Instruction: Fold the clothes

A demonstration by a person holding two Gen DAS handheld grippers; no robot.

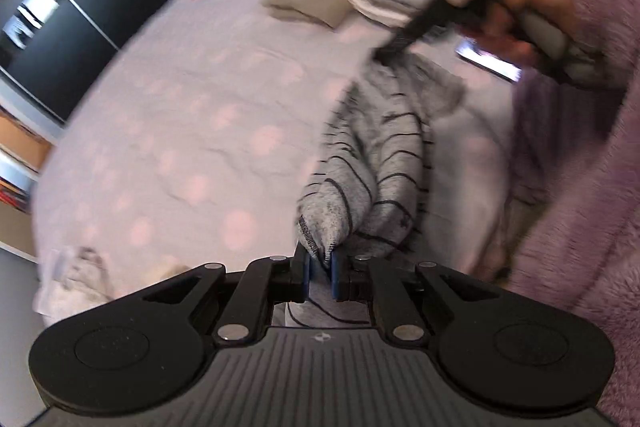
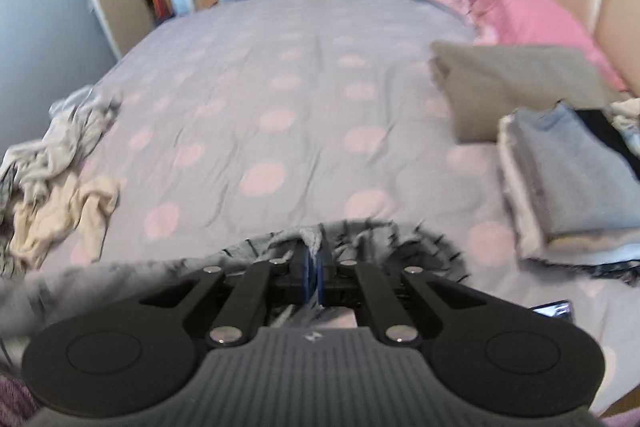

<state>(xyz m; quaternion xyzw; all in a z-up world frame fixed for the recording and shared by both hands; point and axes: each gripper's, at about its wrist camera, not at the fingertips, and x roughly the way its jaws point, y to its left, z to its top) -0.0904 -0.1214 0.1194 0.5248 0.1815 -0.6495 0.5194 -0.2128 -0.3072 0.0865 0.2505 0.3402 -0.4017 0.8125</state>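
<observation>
A grey garment with thin dark stripes (image 1: 372,155) hangs bunched between both grippers above the bed. My left gripper (image 1: 320,267) is shut on one end of it, the fabric pinched between the blue pads. My right gripper (image 2: 316,267) is shut on the other end (image 2: 352,239); it also shows in the left wrist view (image 1: 390,49), held by a hand in a fuzzy purple sleeve. The frames are blurred by motion.
The bed (image 2: 280,75) has a lilac cover with pink dots. Folded clothes (image 2: 568,175) and a beige folded piece (image 2: 512,83) lie at the right near a pink pillow (image 2: 520,7). Unfolded clothes (image 2: 60,167) are heaped at the left edge. A phone (image 2: 554,309) lies nearby.
</observation>
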